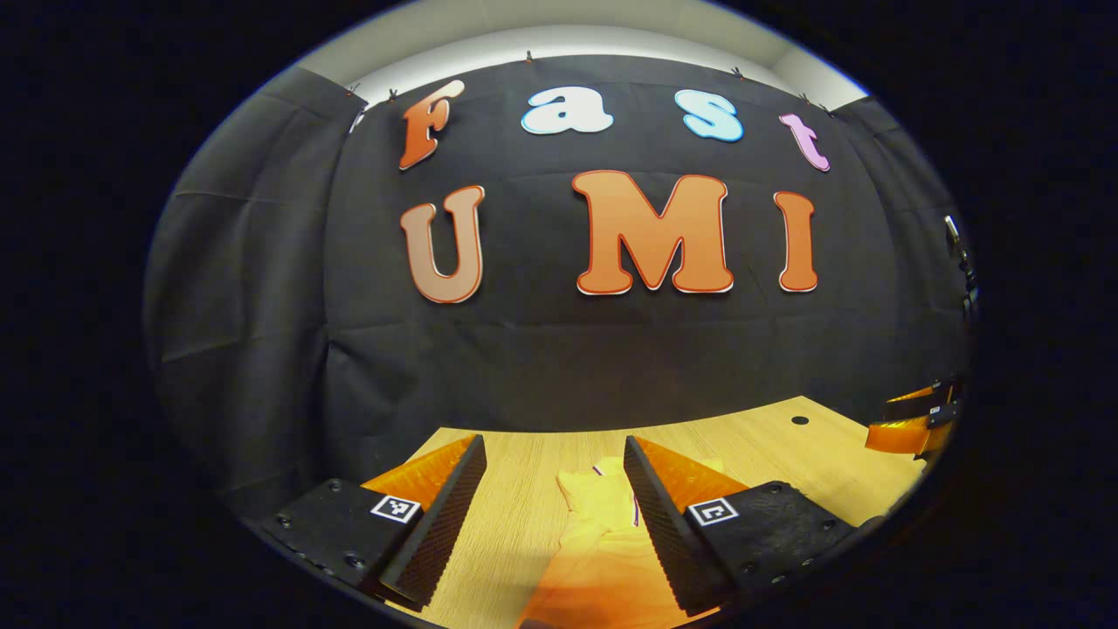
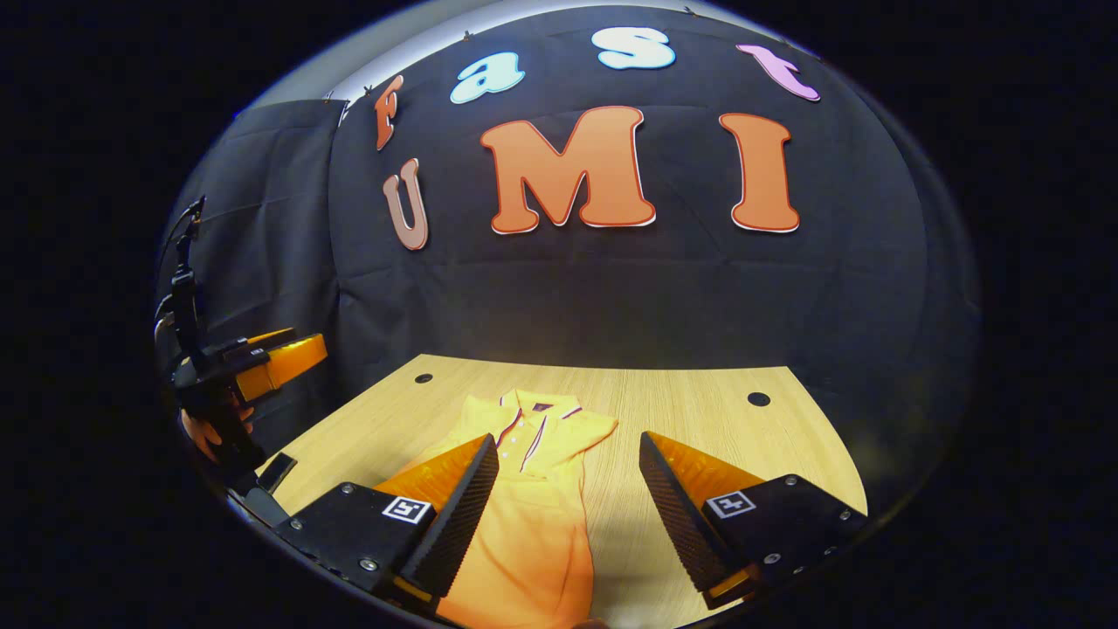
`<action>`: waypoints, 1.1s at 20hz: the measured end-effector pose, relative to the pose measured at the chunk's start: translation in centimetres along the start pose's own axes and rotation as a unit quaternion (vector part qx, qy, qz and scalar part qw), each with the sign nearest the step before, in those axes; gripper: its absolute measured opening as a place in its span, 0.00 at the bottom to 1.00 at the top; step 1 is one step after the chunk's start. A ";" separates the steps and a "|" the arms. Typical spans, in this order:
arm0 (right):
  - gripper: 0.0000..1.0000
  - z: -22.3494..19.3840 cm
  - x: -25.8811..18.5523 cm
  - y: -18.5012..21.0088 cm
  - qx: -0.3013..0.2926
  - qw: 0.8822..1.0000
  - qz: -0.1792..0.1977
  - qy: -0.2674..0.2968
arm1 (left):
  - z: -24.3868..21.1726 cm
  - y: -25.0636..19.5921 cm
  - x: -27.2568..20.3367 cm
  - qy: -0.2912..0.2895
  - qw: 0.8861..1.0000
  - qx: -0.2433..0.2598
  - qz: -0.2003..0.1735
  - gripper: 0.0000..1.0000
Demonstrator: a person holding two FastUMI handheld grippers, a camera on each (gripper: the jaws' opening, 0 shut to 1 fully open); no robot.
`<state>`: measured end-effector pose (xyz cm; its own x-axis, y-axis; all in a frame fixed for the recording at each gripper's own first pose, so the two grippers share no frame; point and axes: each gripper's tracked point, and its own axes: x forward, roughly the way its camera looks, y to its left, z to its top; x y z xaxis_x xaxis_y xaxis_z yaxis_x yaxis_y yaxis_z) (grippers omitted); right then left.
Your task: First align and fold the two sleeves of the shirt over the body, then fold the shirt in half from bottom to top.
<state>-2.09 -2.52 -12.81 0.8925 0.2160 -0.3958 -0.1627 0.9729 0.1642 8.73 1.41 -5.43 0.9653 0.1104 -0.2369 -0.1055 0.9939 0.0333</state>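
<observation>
On table | shirt flat | both jaws open, no readable labels

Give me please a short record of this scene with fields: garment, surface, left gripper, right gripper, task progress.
garment: yellow polo shirt, lying flat, collar toward the booth's wall, sleeves appear folded in over the body
surface: light wooden table with small dark holes
left gripper: jaws open, above the shirt, holding nothing
right gripper: jaws open, above the shirt's right edge, holding nothing
task progress: bottom-to-top fold not yet done, as far as the views show
</observation>
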 end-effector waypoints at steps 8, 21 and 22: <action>0.99 -14.5 -4.1 -0.6 0.030 0.981 0.014 0.192 | -14.0 1.7 -7.2 0.190 0.982 -0.012 0.001 0.95; 0.99 -27.7 -7.4 1.0 0.009 0.923 0.023 0.385 | -32.8 4.3 -14.8 0.466 0.885 -0.015 -0.011 0.97; 0.99 -28.3 -7.6 0.8 0.008 0.918 0.013 0.397 | -33.7 4.5 -15.2 0.486 0.874 -0.017 -0.011 0.97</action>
<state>-20.88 -1.09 -35.23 0.2986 0.2377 -0.9243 -0.1672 0.9665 0.1945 -14.50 4.48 -34.39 0.3099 0.0296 -0.9503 -0.1121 0.9937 -0.0056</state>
